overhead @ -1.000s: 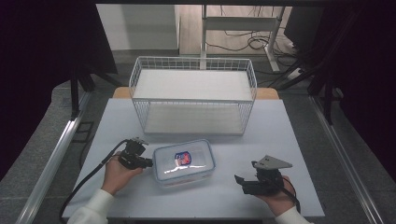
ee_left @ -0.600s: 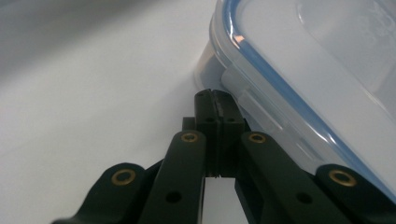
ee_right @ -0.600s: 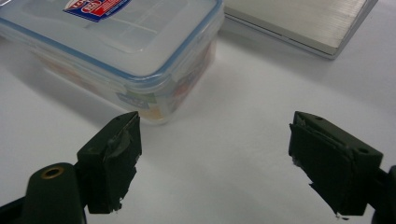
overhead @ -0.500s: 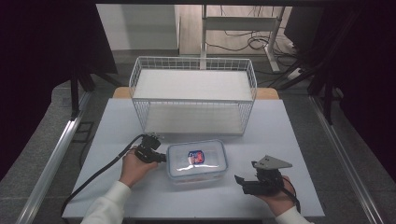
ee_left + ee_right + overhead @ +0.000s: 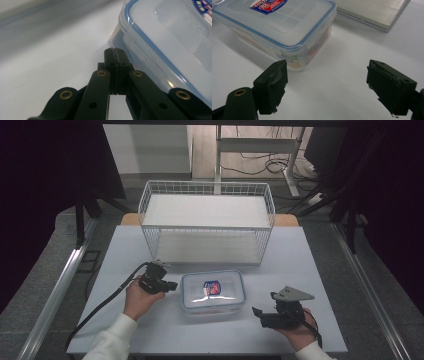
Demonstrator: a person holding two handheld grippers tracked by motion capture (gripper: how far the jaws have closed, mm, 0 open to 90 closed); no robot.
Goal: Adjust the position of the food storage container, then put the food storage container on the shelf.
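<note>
A clear plastic container with a blue-rimmed lid and a red-and-blue label lies on the white table, in front of the wire basket. My left gripper is shut with nothing between its jaws, its tip against the container's left side. In the left gripper view the closed fingertips sit right by the container's wall. My right gripper rests on the table to the container's right, a little apart from it. Its jaws are wide open and empty, pointing at the container's near corner.
A white wire basket with a pale floor stands at the back of the table. Its base edge shows beyond the container in the right gripper view. A black cable trails from the left gripper toward the table's front left.
The left hand slid right with its shut gripper, and the container shifted right with it. The right hand stayed where it was.
</note>
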